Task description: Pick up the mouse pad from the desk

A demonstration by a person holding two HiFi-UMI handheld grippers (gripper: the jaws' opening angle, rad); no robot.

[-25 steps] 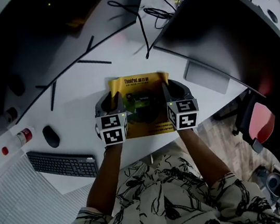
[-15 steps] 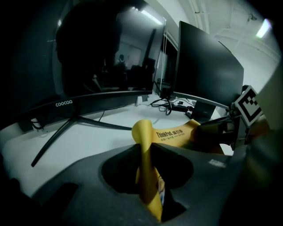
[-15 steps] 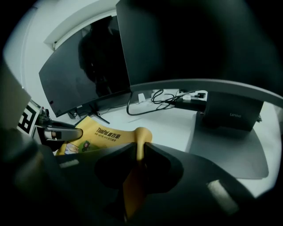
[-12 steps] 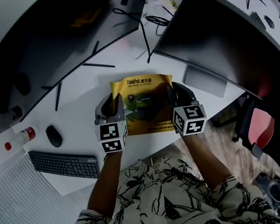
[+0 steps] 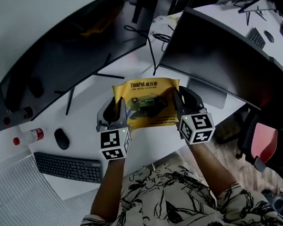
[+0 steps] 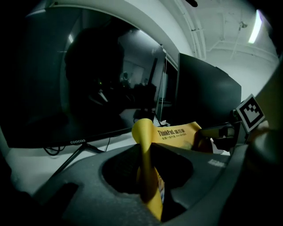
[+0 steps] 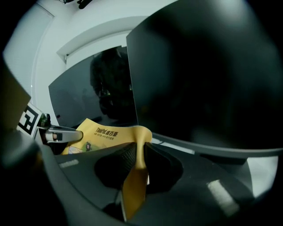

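Yellow mouse pad [image 5: 150, 100] hangs spread between the two grippers above the white desk [image 5: 84, 105], in front of two dark monitors. The left gripper [image 5: 121, 106] is clenched on its left edge and the right gripper [image 5: 177, 98] on its right edge, each pinching the thin sheet between its pads.

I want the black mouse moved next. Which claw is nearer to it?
Left. The left claw grips the mouse pad's left edge, right of the mouse; the right claw grips its right edge, farther off.
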